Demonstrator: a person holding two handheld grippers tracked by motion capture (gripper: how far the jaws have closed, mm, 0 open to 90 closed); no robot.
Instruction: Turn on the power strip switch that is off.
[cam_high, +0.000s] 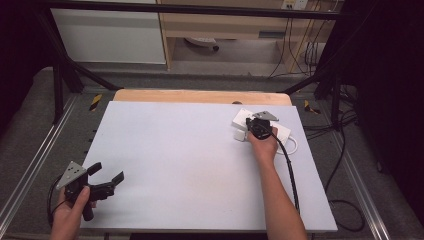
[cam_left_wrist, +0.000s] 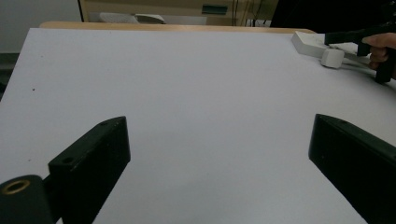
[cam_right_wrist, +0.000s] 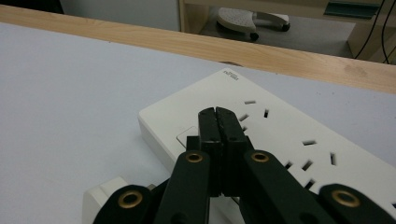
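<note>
nearest the person, the left hand-held gripper (cam_high: 102, 181) rests on the near left of the surface (cam_high: 190, 165), jaws spread wide and empty. farther off, the right hand-held gripper (cam_right_wrist: 222, 126), jaws pressed together on nothing, hovers over the white power strip (cam_right_wrist: 280, 135) at the far right edge, a small white plug (cam_left_wrist: 332, 58) beside it. the strip looks rigid, light, smooth plastic, likely to skid; best gripped across its long sides.
</note>
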